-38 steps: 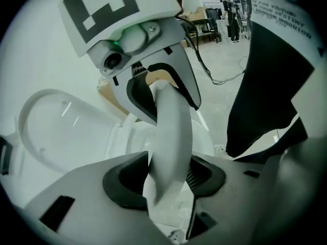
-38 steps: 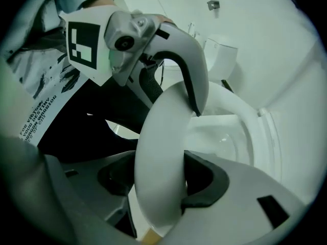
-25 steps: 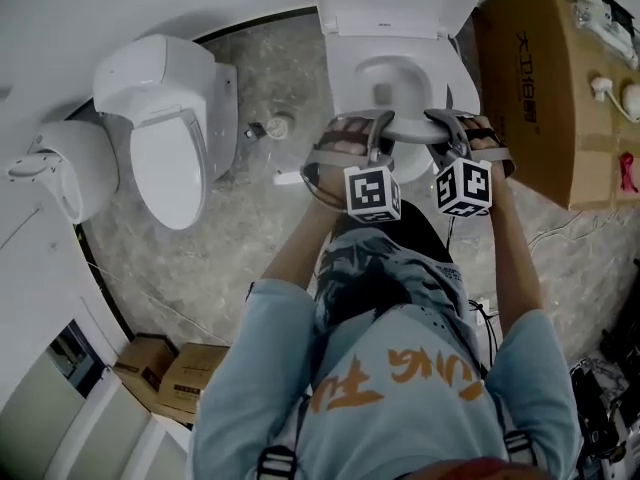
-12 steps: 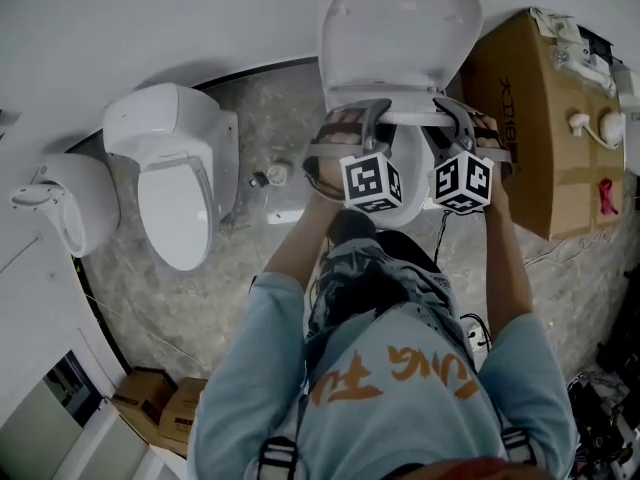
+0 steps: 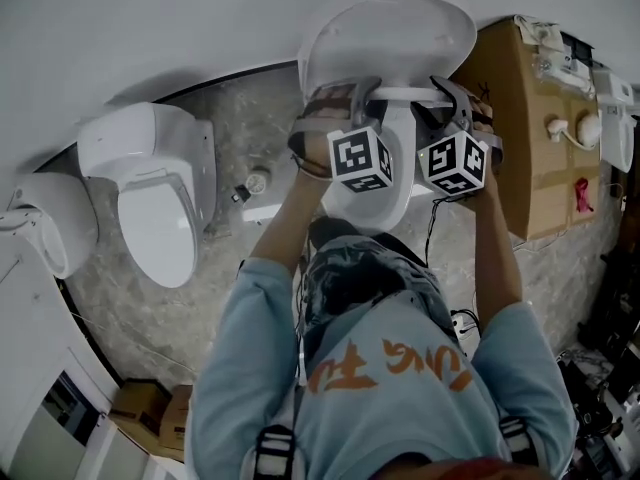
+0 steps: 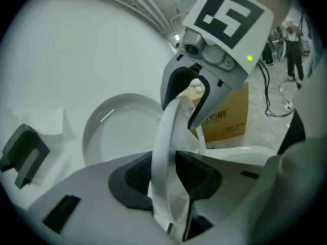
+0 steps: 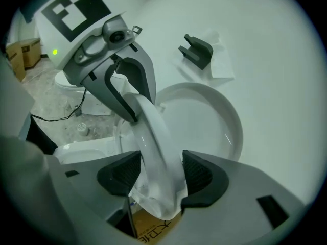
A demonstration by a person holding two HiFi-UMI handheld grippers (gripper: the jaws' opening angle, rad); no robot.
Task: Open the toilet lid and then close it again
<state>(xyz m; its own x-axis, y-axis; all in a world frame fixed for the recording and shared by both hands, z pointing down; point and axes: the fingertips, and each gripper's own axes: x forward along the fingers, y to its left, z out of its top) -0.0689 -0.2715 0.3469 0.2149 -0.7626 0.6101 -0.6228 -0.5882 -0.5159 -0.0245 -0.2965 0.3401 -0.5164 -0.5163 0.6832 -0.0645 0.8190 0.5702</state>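
The toilet lid [image 5: 400,38] stands raised at twelve o'clock from the person, with its front rim between the jaws of both grippers. The left gripper [image 5: 350,93] is narrow and just opening, its pads still on the rim. The right gripper [image 5: 452,90] is opening wider, its pads coming off the rim. A second toilet [image 5: 155,203] sits at nine o'clock and a cardboard box [image 5: 520,118] at two.

Your location: a sanitary-ware stockroom or showroom. Evidence: three white toilets close together on one marbled floor [image 5: 240,268], namely the toilet in front of you [image 5: 370,203], a second toilet [image 5: 150,203] and a third toilet [image 5: 45,223]; a printed cardboard carton [image 5: 520,138] alongside; smaller cartons [image 5: 150,408] by the wall.
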